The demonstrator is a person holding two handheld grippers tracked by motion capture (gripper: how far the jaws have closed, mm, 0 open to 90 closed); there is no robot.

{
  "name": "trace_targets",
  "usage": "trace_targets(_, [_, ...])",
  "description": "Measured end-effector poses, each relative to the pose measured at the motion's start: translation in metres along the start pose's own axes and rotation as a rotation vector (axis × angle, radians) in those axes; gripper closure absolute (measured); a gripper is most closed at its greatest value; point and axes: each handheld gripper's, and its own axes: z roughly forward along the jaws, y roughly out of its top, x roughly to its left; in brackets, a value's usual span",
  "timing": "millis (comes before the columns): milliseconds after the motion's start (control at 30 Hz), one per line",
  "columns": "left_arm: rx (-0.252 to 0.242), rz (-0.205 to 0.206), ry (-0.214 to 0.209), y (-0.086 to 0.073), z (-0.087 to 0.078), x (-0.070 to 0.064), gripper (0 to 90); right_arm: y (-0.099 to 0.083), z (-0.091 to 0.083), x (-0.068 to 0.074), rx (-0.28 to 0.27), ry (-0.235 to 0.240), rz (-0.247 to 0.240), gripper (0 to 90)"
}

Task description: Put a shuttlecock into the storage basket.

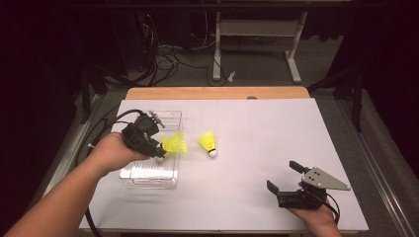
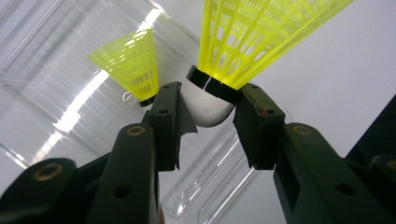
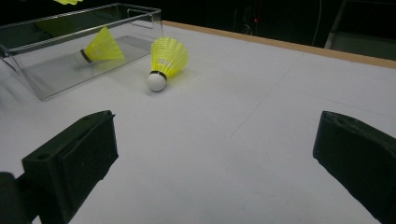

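My left gripper (image 1: 160, 148) (image 2: 208, 102) is shut on the white cork of a yellow shuttlecock (image 1: 175, 143) (image 2: 252, 37), held over the right side of a clear plastic box (image 1: 148, 180) (image 2: 42, 79). A second yellow shuttlecock (image 2: 128, 65) (image 3: 100, 49) lies inside that box (image 3: 51, 74). On the white table just right of the box rests a third shuttlecock (image 1: 208, 143) (image 3: 166, 60), cork down towards me. My right gripper (image 1: 282, 176) (image 3: 219, 140) hovers open near the front right of the table, with nothing between its jaws.
The white table sheet (image 1: 276, 128) stretches wide between the box and my right gripper. A wooden strip (image 1: 217, 93) runs along the far edge. Beyond it are a dark floor, cables and a desk frame (image 1: 257, 44).
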Motion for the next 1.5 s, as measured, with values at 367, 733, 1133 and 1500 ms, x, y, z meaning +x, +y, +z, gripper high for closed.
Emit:
trace_targets(367, [0.013, -0.082, 0.032, -0.014, 0.001, 0.025, 62.7, 0.000, 0.000, 0.000, 0.000, 0.001, 0.001, 0.3])
trace_targets(733, [0.030, -0.146, 0.049, -0.026, 0.005, 0.046, 62.7, 0.000, 0.000, 0.000, 0.001, 0.002, 0.002, 0.7])
trace_targets(1133, [0.031, -0.192, 0.051, -0.030, 0.012, 0.060, 62.7, -0.001, 0.000, -0.001, 0.002, 0.001, 0.001, 0.7])
trace_targets(1500, [0.027, -0.204, 0.049, -0.024, 0.019, 0.066, 62.6, -0.001, 0.000, -0.001, 0.005, 0.003, 0.002, 0.7])
